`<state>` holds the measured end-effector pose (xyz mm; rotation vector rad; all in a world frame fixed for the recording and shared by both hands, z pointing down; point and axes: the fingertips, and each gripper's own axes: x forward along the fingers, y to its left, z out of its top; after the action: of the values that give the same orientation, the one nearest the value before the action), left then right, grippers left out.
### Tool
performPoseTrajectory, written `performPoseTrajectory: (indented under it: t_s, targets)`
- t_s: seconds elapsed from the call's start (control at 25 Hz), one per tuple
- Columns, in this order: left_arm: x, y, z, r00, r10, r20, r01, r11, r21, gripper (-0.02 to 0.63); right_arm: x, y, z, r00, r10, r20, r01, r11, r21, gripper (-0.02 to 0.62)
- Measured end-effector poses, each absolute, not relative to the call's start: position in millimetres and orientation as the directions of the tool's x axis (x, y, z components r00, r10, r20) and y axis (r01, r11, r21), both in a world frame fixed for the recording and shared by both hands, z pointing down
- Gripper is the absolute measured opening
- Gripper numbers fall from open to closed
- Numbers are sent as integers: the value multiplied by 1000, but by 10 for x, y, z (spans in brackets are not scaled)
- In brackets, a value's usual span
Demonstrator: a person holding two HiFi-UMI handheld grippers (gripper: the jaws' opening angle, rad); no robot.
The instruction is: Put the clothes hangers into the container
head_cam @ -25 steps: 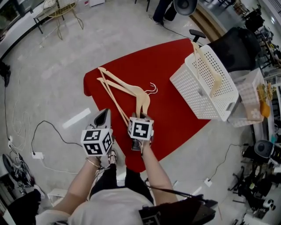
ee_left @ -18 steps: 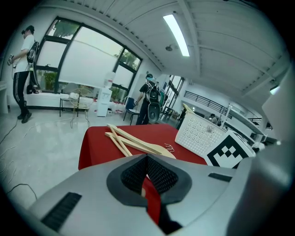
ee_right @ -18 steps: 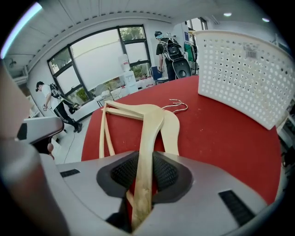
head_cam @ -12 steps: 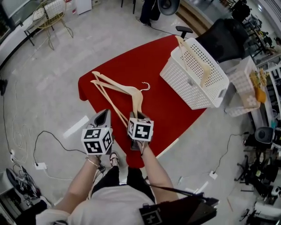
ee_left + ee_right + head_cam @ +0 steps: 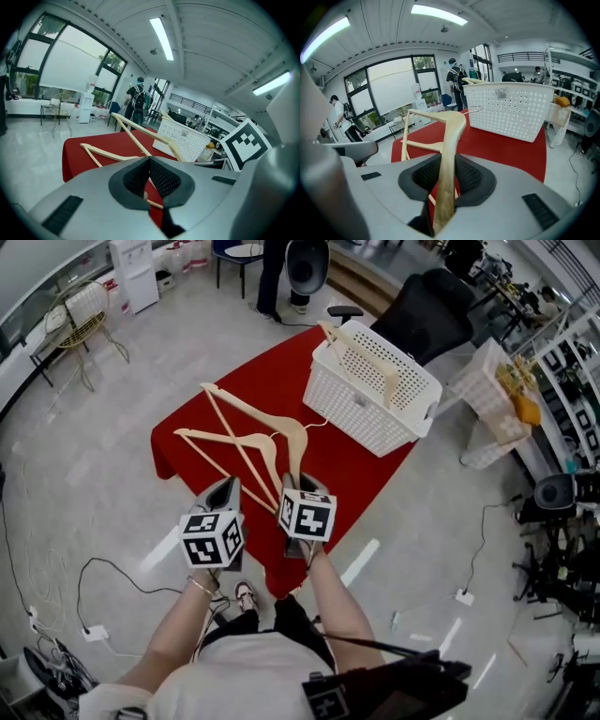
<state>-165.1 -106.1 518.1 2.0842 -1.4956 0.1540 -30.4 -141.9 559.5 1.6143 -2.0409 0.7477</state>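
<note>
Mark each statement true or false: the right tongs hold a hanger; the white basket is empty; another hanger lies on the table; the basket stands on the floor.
1. The right tongs grip a wooden hanger. True.
2. The white basket is empty. False: one hanger in the basket already sticks out of it.
3. A second hanger lies on the red table. True.
4. The basket stands on the floor. False: it stands at the table's far end.
</note>
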Motion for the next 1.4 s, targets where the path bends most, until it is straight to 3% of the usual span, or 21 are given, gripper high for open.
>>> performPoseTrajectory:
  t_s: [0.8,1.4]
  targets:
    - [-259,-1113,4478,513,-796,320,-856,-447,260,2,993,-1284,4858,-154,-856,494,-968,31,-247,98]
    - [584,-2266,3671,396,-901,175,-901,-345,263,2,1697,-2516,4060,-298,-867,399,-953,247,-174,98]
